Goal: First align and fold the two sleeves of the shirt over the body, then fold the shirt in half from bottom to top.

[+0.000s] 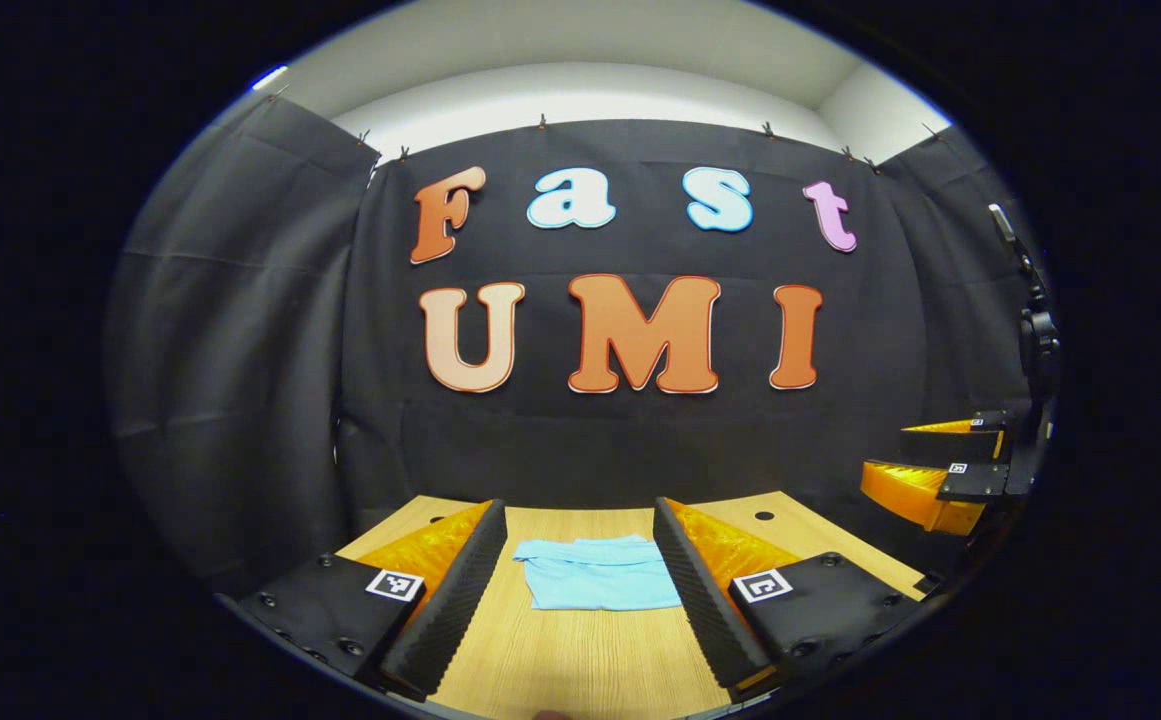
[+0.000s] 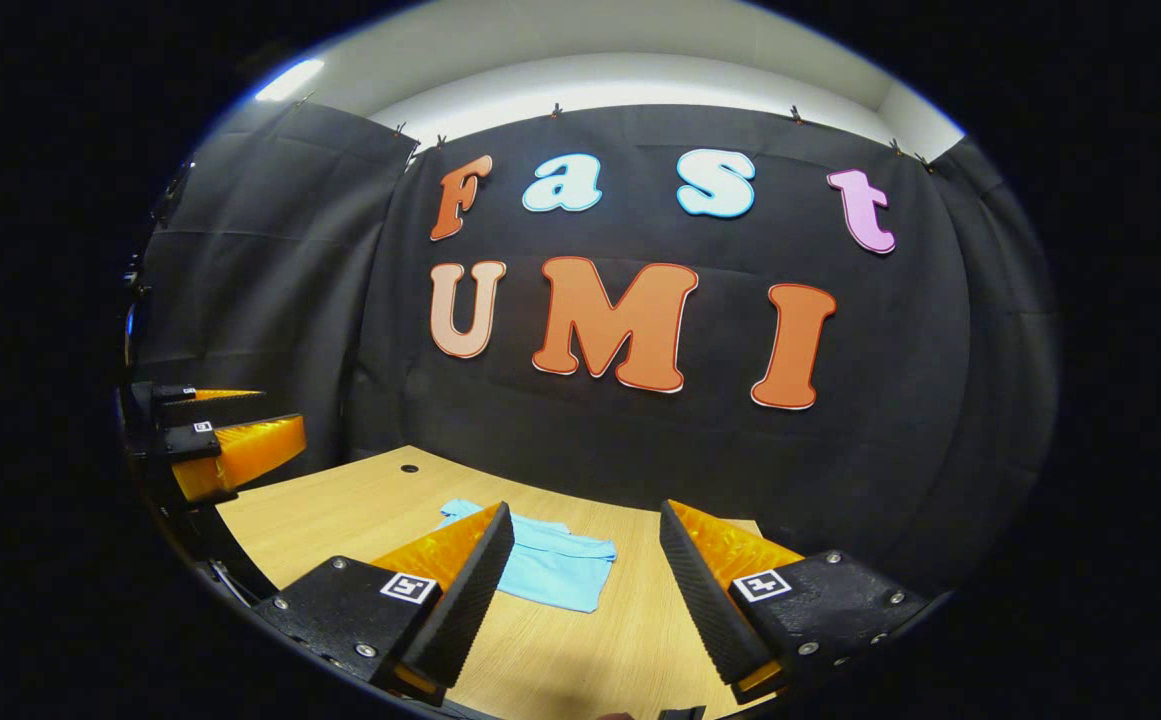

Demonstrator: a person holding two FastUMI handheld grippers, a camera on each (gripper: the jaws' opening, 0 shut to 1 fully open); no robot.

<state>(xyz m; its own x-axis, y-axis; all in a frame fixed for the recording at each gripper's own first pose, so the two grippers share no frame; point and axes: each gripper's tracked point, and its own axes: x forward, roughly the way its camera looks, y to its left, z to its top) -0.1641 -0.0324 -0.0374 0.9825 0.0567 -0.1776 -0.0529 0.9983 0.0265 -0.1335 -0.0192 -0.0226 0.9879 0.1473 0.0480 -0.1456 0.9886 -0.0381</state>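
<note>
We hold the left gripper (image 1: 580, 585) above the near edge of the light wooden counter (image 1: 580, 660), its two ribbed fingers spread wide apart with nothing between them. Looking out past those fingers in the left gripper view, we see the light blue shirt (image 1: 595, 572) lying flat on the counter, already folded into a compact rectangle, well short of the far edge and roughly midway between the counter's left and right sides. The fingers frame it from above but do not touch it.

Our right gripper (image 2: 585, 590) is likewise raised over the counter's near edge, jaws wide open and empty. In the right gripper view the folded shirt (image 2: 550, 565) sits ahead and to the left, partly hidden behind that gripper's left finger, clear of both fingers.

Farther out, each camera catches the other gripper at the side: the right gripper (image 1: 940, 470) shows at the right rim of the left gripper view, off the counter's right edge, and the left gripper (image 2: 225, 435) at the left rim of the right gripper view, beyond the counter's left edge. A small round dark hole (image 2: 409, 468) marks the counter near its far left corner, and another (image 1: 764, 516) lies near the far right corner.
</note>
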